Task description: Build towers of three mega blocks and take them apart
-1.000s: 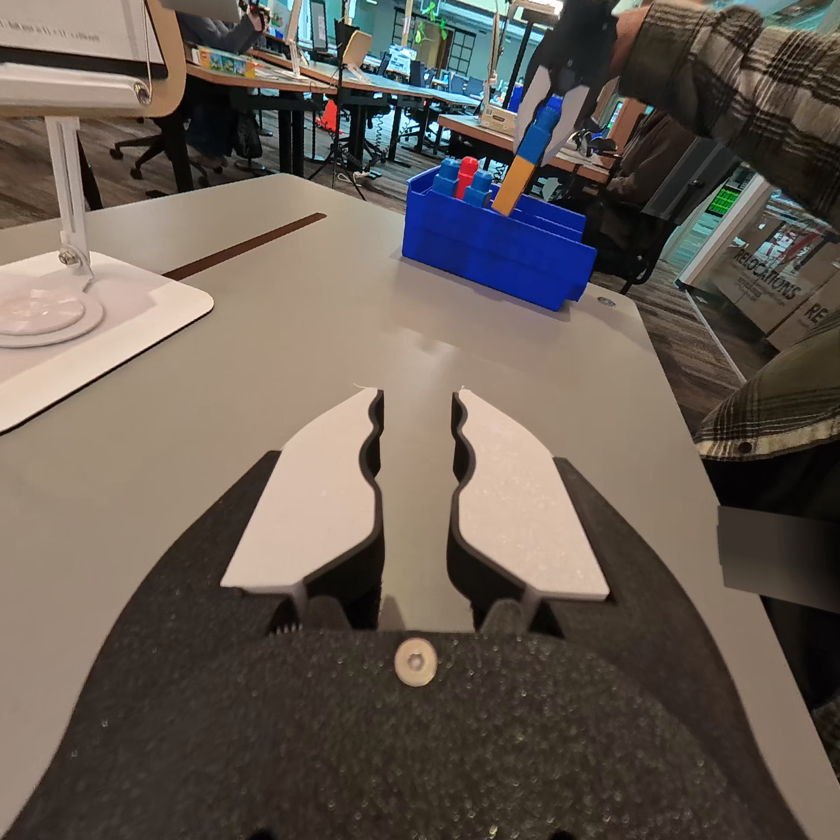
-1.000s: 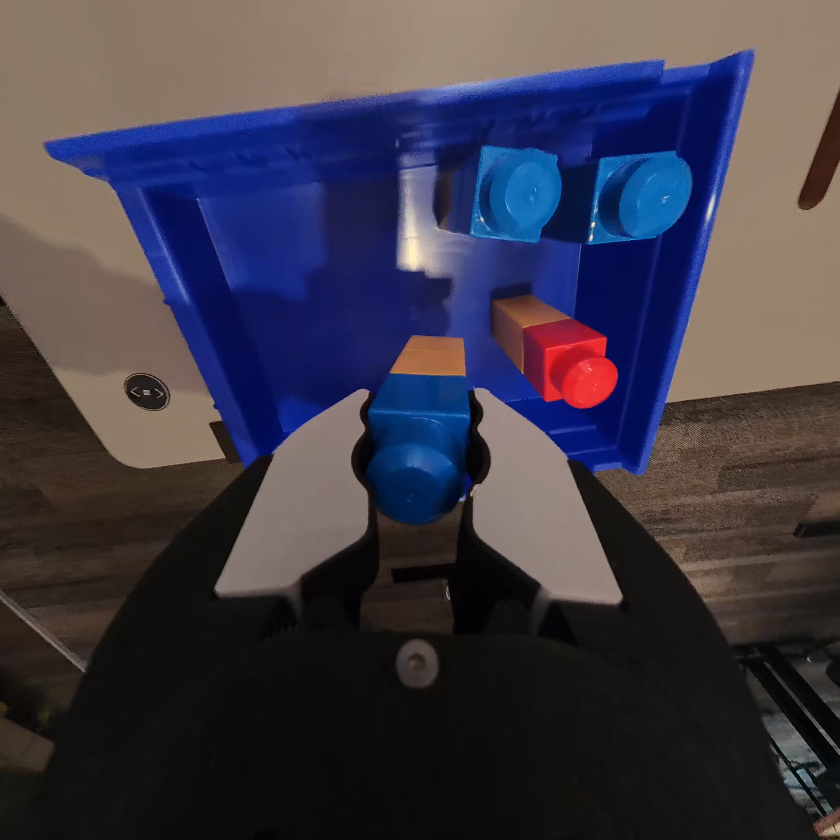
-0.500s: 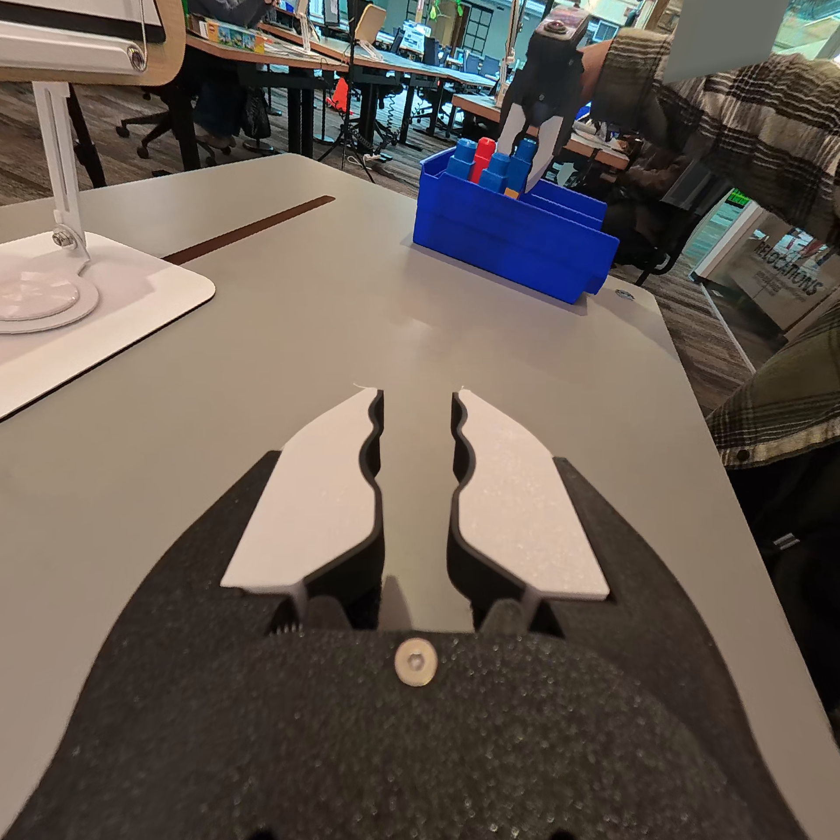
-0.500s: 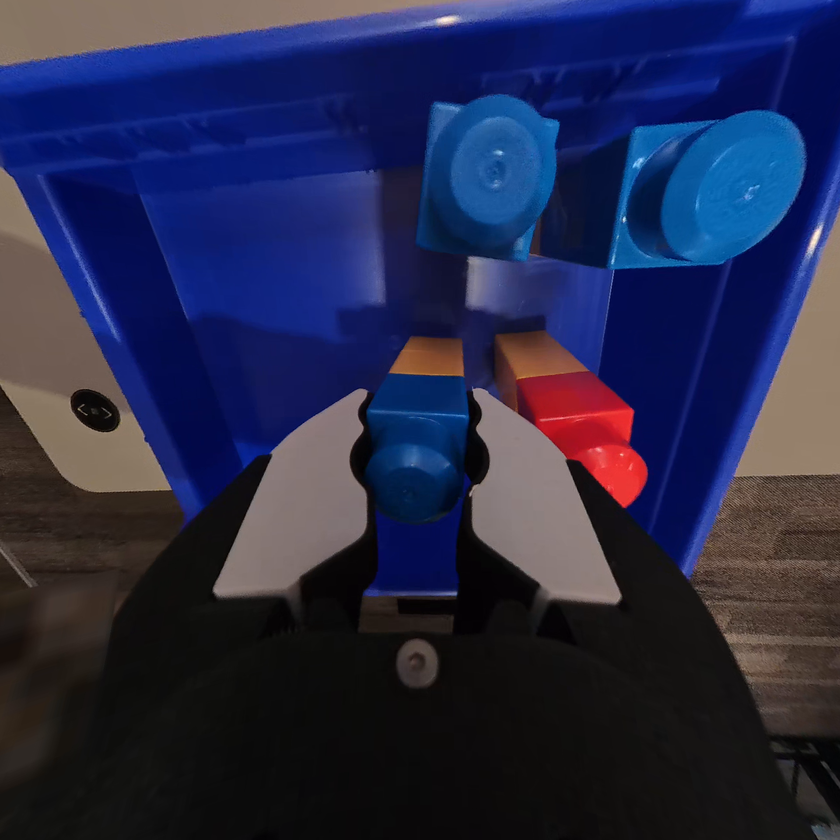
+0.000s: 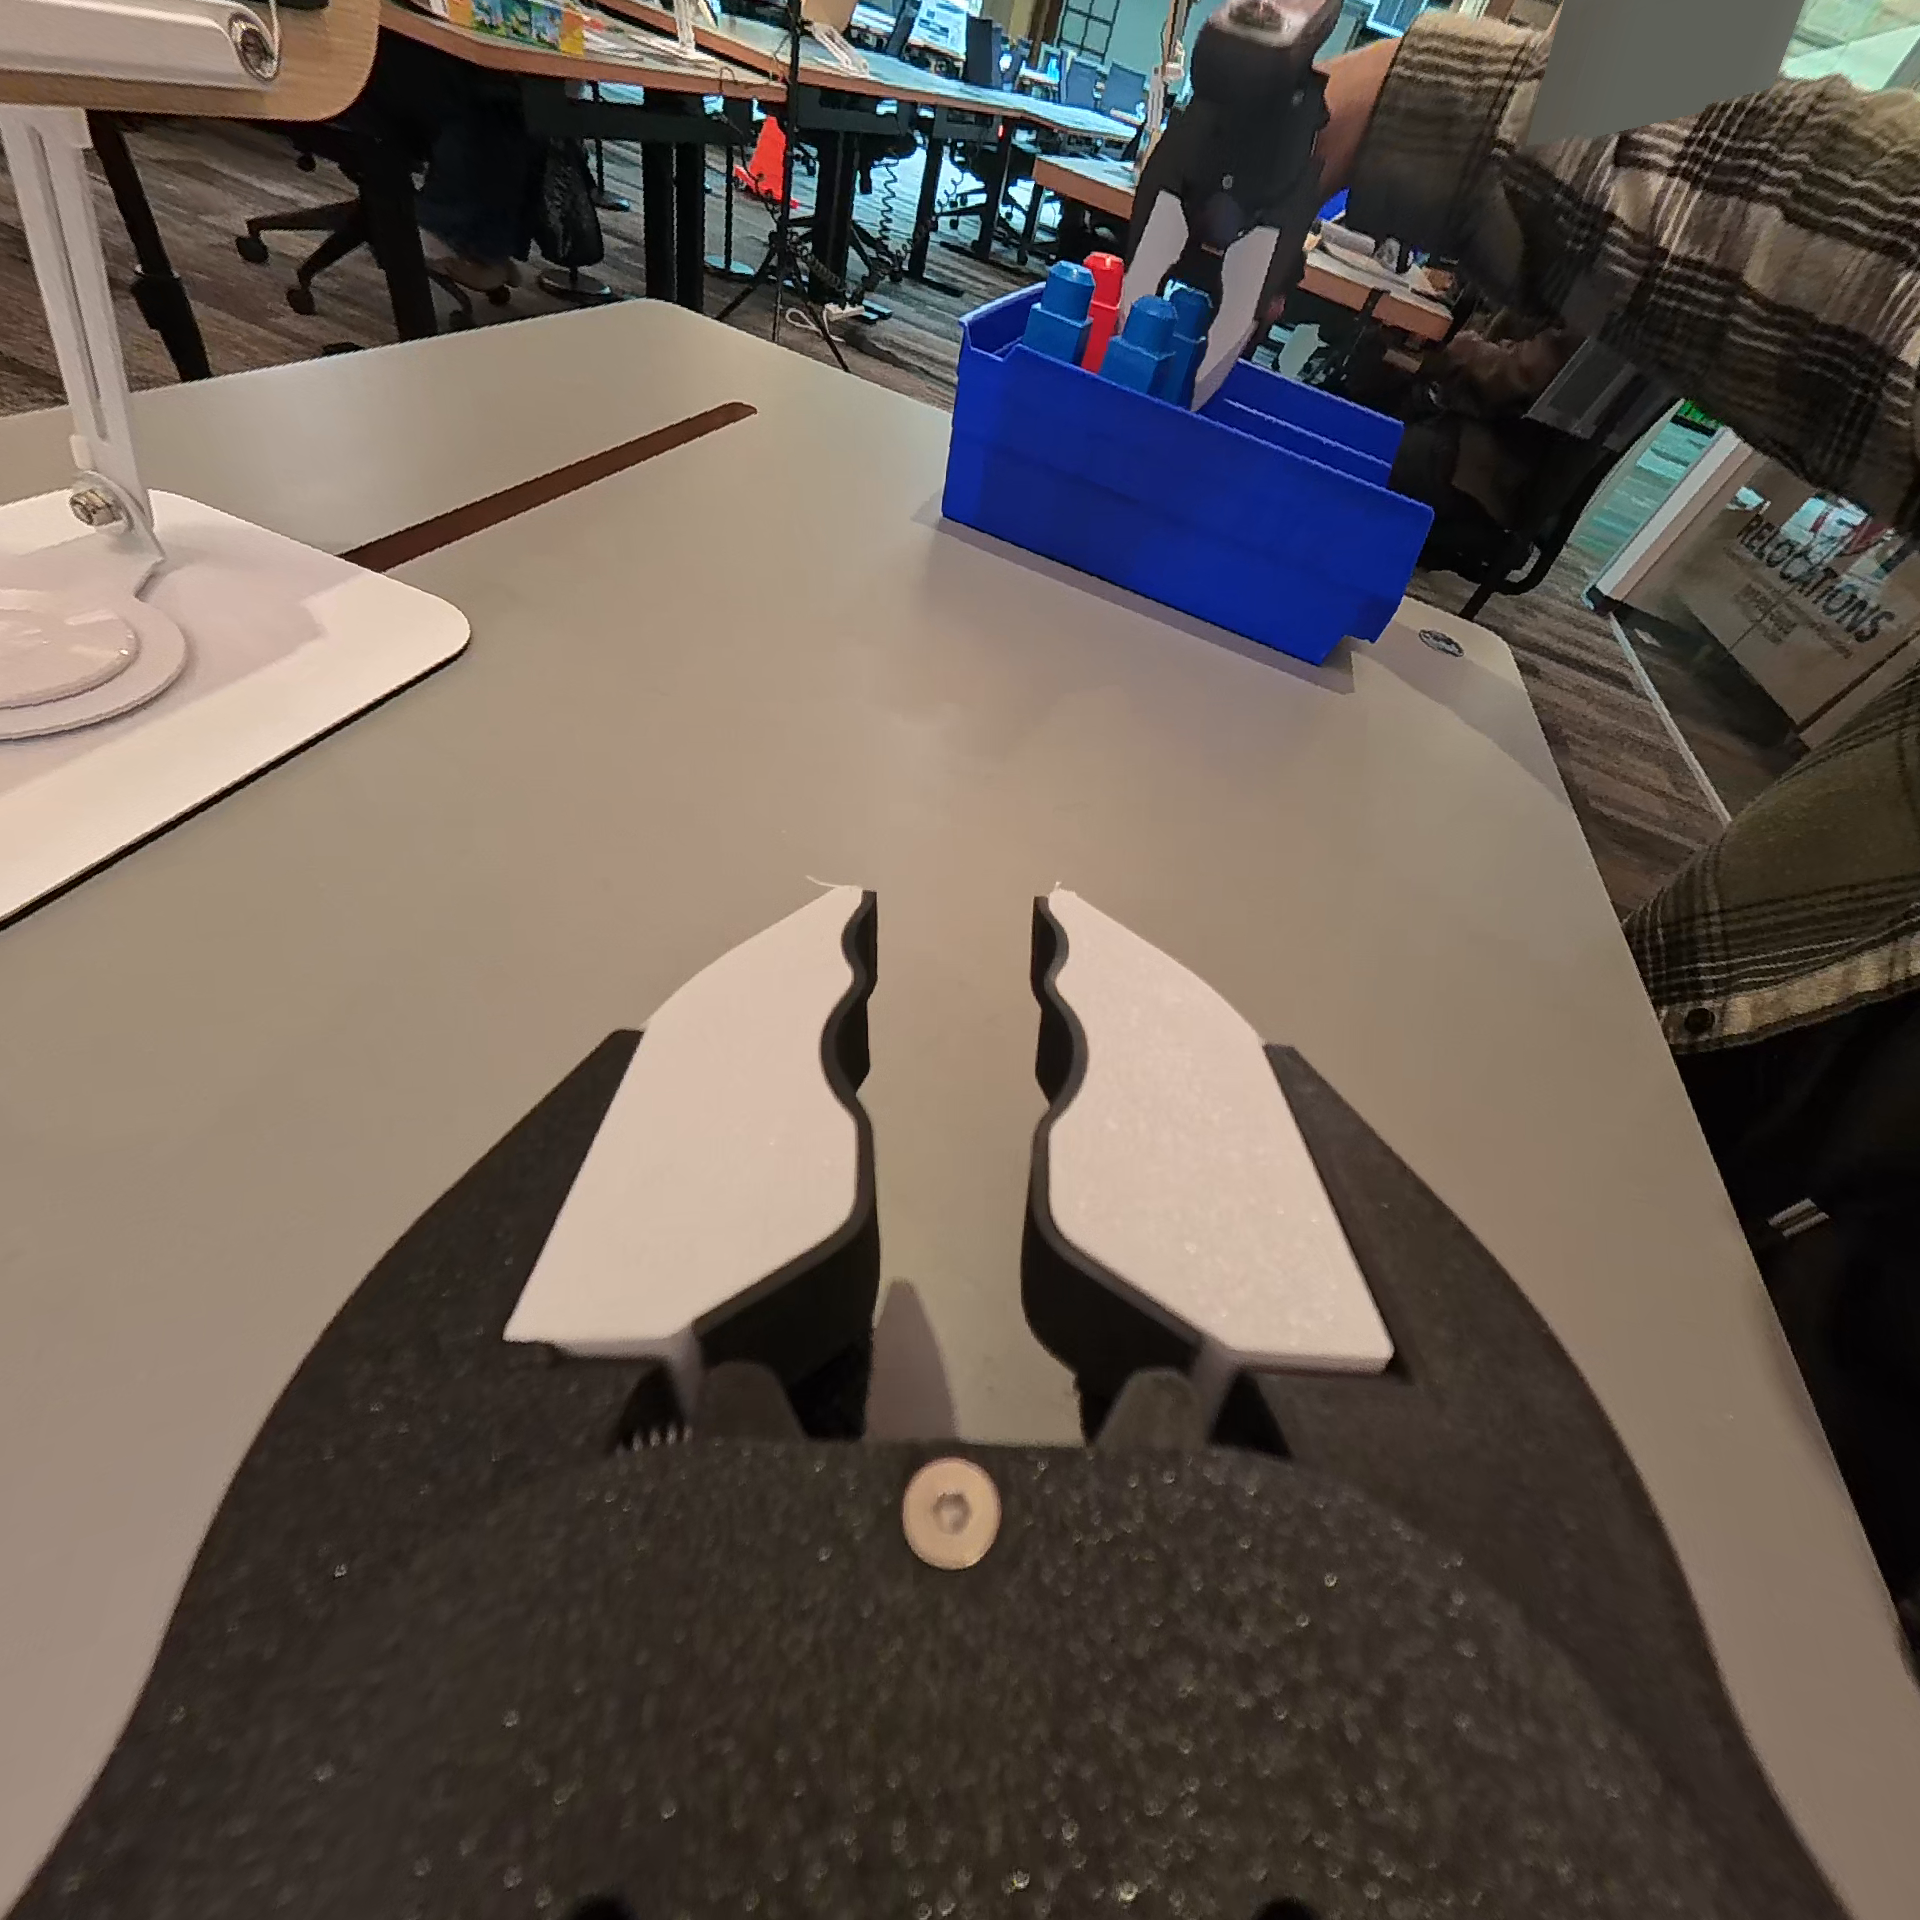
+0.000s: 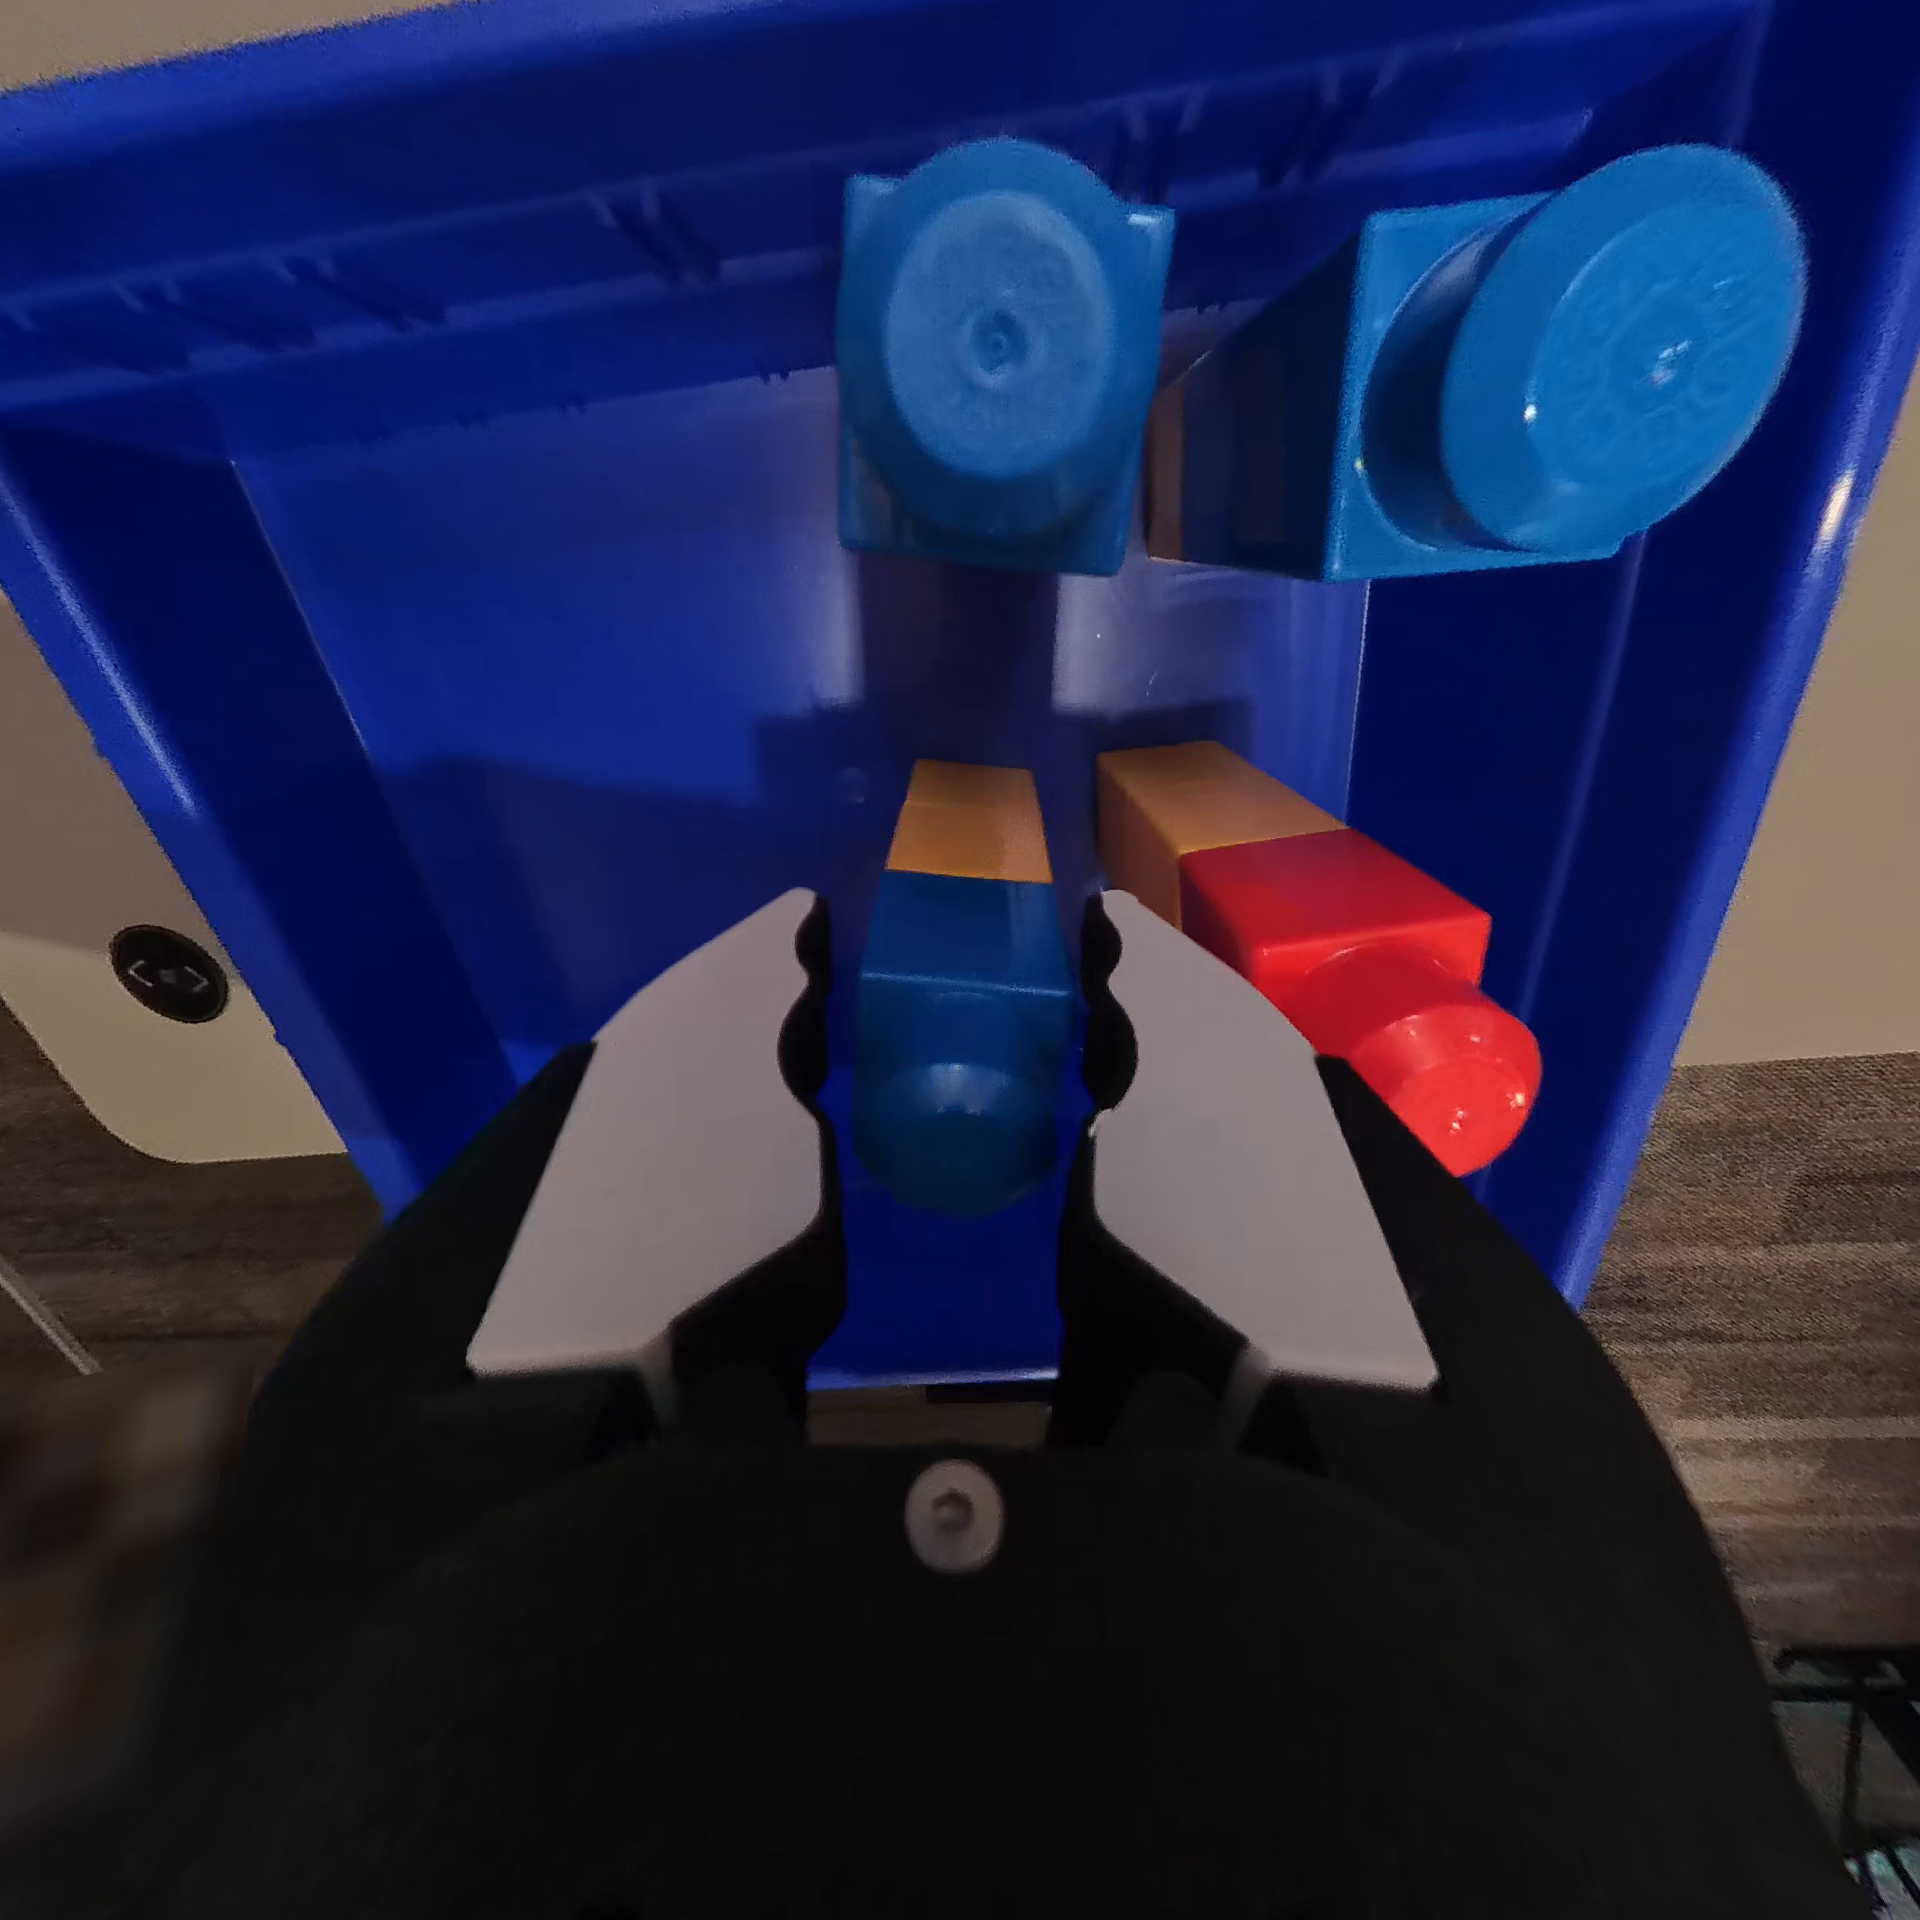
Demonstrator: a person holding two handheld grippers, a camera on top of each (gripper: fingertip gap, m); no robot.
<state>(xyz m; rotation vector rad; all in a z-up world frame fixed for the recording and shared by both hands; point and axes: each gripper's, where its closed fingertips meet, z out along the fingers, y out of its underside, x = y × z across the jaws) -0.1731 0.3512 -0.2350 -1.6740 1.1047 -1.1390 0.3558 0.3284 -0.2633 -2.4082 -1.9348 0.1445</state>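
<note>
Right then, my right tongs (image 6: 954,1023) were down in the blue bin (image 6: 436,665), fingers either side of the dark-blue-topped tower (image 6: 966,997) w/ a slim gap each side, so parted and gripping nothing, as far as I could tell. That tower stood upright on the bin floor, stud up toward my camera, orange block below the blue one; long axis vertical, running away from the lens. I couldn't see a third block under it.

Beside it, touching or nearly so, stood the red-topped tower (image 6: 1340,935), also stud-up. Two light-blue-topped towers (image 6: 997,364) stood at the far wall.

Handling, my guess: hollow hard plastic, light, stiff, smooth sides so a bit slippery. Best hold = flat sides of the top block, below the stud; pinching only the top could pull it off the rest.

My left tongs (image 5: 954,904) sat low over the grey counter (image 5: 623,727), fingers apart, empty, well away from the bin.
</note>
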